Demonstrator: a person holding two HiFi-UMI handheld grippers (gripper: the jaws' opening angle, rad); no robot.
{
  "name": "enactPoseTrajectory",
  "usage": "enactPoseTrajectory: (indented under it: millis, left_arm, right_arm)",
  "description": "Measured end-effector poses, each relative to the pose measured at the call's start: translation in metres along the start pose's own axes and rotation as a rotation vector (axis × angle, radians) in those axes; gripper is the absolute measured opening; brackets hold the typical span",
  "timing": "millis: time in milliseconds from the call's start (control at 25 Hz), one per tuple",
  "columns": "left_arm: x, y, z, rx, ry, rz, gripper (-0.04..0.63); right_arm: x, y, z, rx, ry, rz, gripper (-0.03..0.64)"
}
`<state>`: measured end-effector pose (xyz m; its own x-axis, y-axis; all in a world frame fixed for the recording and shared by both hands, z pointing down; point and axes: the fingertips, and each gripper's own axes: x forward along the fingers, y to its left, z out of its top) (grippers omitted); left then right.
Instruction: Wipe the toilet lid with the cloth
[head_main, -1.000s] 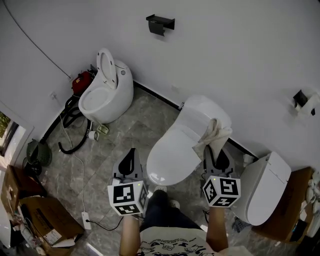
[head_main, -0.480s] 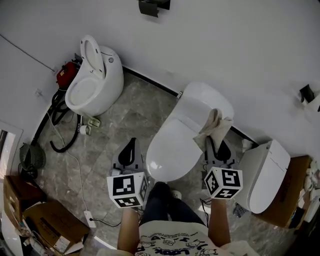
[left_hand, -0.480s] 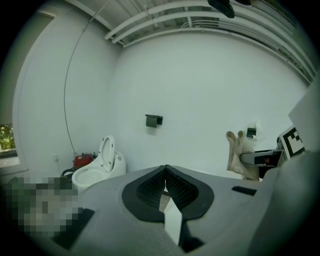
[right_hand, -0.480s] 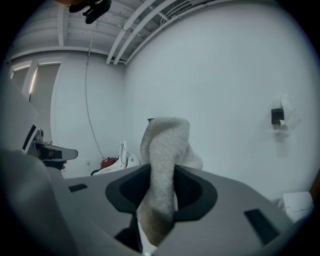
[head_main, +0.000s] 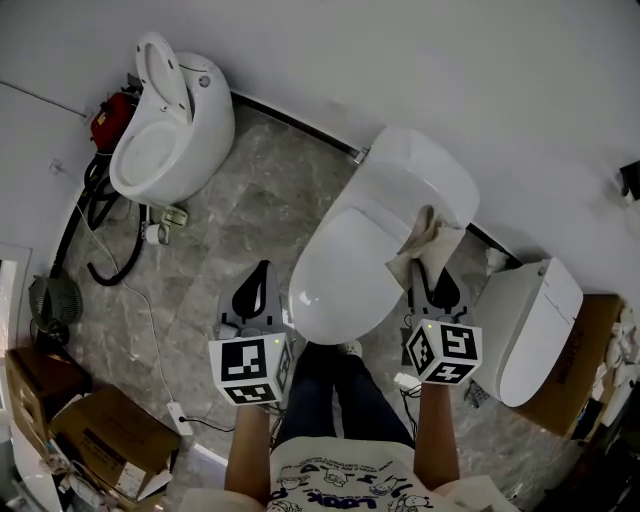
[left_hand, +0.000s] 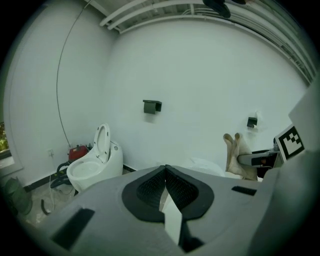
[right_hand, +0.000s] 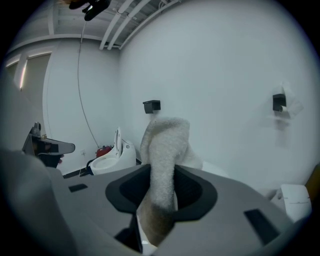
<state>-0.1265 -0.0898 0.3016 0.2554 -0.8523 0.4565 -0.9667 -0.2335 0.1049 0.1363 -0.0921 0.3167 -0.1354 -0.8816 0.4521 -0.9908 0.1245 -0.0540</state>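
**Pale towelling cloth (head_main: 426, 238) pinched in the right gripper (head_main: 431, 276) at the toilet lid (head_main: 340, 275)**

The right gripper is clenched on the cloth. In the right gripper view its jaws (right_hand: 160, 196) close on a bunched fold, and the rest of the cloth (right_hand: 164, 150) stands up past the pads in a thick roll. From the head view the cloth sits at the right rear edge of the closed white lid, close to where the lid meets the toilet's rear body (head_main: 425, 172). Whether the fabric touches the lid cannot be told from above.

The left gripper (head_main: 261, 275) hangs over the grey marbled floor (head_main: 250, 215) just beside the lid's left front edge. Its jaws are pressed together with nothing between them (the left gripper view (left_hand: 165, 172) shows the dark pads meeting at their tips). That same view catches the cloth (left_hand: 234, 156) off to the right, in front of the white wall (left_hand: 200, 75), where a small dark holder (left_hand: 152, 105) is fixed.

Two other toilets stand on the floor. One with its seat raised (head_main: 165, 150) is toward the far left corner, with a red device (head_main: 108, 108) and a black hose (head_main: 92, 245) beside it. Another with its lid closed (head_main: 530, 330) is at the right, near the gripper holding the cloth. Cardboard boxes (head_main: 100, 440) lie at the near left corner.
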Motion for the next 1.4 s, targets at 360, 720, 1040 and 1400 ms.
enactPoseTrajectory:
  millis: [360,720,1040,1400]
  left_arm:
    - [0.036,-0.007,-0.057,0.021,0.105,-0.011,0.009]
    - [0.076,-0.024,-0.104,0.033,0.16,-0.002,0.009]
    - [0.108,-0.038,-0.14,0.065,0.177,-0.01,0.009]
    - [0.142,-0.057,-0.165,0.118,0.187,-0.032,0.009]
  right_arm:
    - [0.041,-0.022,-0.06,0.016,0.085,-0.033,0.13]
    - [0.09,-0.05,-0.126,0.022,0.161,-0.036,0.129]
    - [0.117,-0.086,-0.189,0.049,0.23,-0.077,0.129]
    - [0.135,-0.139,-0.268,0.065,0.341,-0.136,0.127]
